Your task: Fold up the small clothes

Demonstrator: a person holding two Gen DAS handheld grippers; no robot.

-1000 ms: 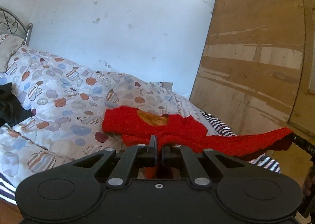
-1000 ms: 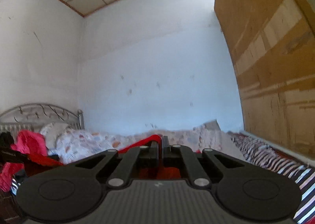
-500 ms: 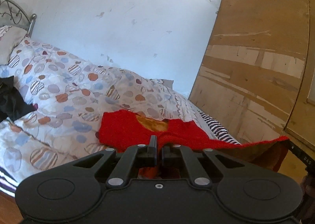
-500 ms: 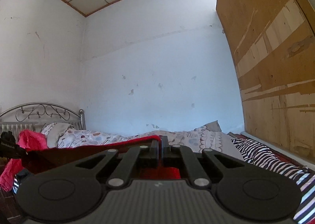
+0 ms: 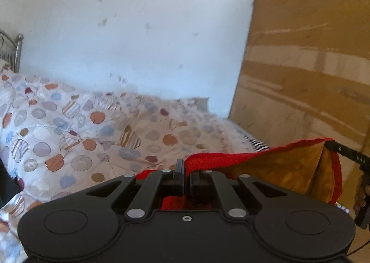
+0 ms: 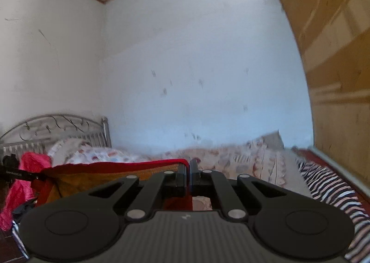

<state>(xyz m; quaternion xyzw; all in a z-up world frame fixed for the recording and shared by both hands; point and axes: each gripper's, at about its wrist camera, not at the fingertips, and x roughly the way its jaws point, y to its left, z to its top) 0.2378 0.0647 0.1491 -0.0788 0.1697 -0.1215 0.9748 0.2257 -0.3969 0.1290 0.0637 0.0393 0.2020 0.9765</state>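
Note:
A small red knitted garment [image 5: 217,159] with an orange-brown inside [image 5: 284,170] hangs stretched in the air between my two grippers, above the bed. My left gripper [image 5: 186,168] is shut on one edge of it. My right gripper [image 6: 189,168] is shut on the opposite edge; the garment [image 6: 111,168] runs left from it to the other gripper's tip [image 6: 20,174]. In the left wrist view the right gripper's tip [image 5: 346,152] shows at the far right, holding the cloth.
The bed carries a quilt [image 5: 76,128] with coloured circles and a striped sheet [image 6: 328,184] at its foot. A metal headboard [image 6: 57,128] stands at the left. A pink cloth [image 6: 25,170] lies by the pillow. A brown board wall [image 5: 312,66] rises on the right.
Both grippers have lifted the red garment off the quilt and pulled it taut. It hung down onto the bed before; now its orange inside faces me.

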